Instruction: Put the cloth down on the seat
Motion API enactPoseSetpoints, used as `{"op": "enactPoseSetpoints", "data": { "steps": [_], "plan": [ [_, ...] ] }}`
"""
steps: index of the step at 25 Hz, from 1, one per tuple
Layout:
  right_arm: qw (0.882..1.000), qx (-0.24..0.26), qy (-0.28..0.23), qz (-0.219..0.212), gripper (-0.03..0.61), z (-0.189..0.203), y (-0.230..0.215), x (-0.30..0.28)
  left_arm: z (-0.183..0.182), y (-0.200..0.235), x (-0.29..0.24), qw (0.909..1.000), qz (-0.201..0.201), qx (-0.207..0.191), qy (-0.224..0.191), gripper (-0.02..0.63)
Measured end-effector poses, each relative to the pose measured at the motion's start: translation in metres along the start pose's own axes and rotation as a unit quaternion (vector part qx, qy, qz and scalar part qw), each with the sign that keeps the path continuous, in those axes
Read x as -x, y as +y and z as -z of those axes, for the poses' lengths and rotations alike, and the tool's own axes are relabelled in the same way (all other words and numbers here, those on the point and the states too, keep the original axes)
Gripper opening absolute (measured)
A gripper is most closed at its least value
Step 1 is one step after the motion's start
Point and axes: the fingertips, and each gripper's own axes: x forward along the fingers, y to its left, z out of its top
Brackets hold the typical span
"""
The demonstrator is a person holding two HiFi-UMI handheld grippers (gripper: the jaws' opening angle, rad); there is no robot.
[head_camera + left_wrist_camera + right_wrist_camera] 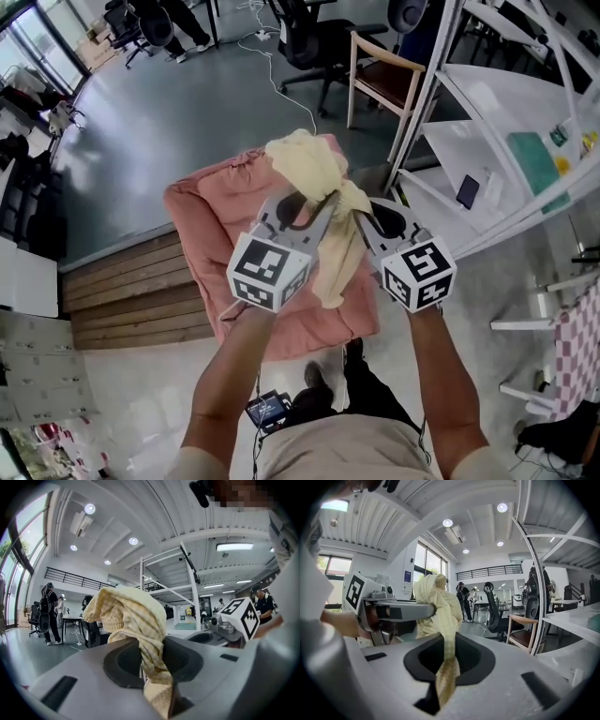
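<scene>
A pale yellow cloth hangs bunched between my two grippers, above a pink cushioned seat. My left gripper is shut on the cloth; in the left gripper view the cloth rises out of the jaws in a lump. My right gripper is shut on the same cloth, whose thin strip runs down between the jaws in the right gripper view. The two grippers are close together, side by side, and a loose end of the cloth dangles between them over the seat.
A white metal rack with shelves stands right of the seat. A wooden chair and a black office chair stand beyond it. Wooden decking lies left. People stand far off in the left gripper view.
</scene>
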Motion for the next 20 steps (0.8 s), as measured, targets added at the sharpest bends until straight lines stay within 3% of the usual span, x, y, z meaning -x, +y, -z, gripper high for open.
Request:
{"op": "enactPoseSetpoints", "data": {
  "steps": [20],
  "plan": [
    [0.998,-0.008,0.062,0.019,0.038,0.154,-0.098,-0.079,0.169,0.033,-0.114,0.9964,-0.016,0.054,0.063,0.1]
  ]
}}
